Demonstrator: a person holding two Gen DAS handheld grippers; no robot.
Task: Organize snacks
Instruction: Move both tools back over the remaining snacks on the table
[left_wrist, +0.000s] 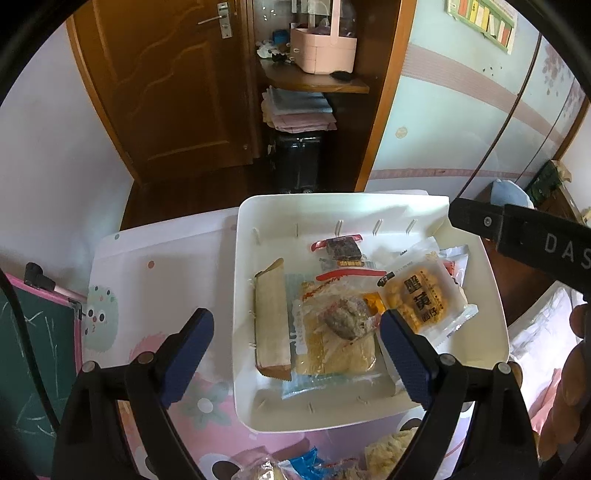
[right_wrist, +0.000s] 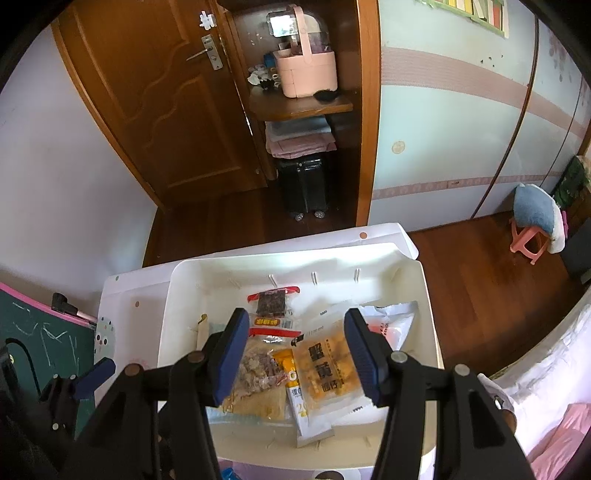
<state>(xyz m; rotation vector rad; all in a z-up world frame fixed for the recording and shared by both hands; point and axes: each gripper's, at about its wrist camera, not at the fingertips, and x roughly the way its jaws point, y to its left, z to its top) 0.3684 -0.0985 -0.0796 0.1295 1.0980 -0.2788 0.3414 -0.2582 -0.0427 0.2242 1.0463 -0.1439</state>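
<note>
- A white bin (left_wrist: 369, 417) on a patterned table holds the snack packets, among them a yellow packet (right_wrist: 328, 363).
- The left gripper (left_wrist: 297, 350) is spread wide over the bin, holding nothing.
- The right gripper (right_wrist: 295, 360) is partly apart above the yellow packet, seemingly not touching it.

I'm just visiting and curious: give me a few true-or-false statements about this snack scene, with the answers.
1. The white bin holds several wrapped snacks. True.
2. The left gripper is clamped on a snack. False: its jaws stand open, nothing pinched.
3. The yellow packet lies inside the bin. True.
4. The bin sits on the floor. False: it rests on a patterned tabletop.
5. The right gripper hangs above the bin. True.
</note>
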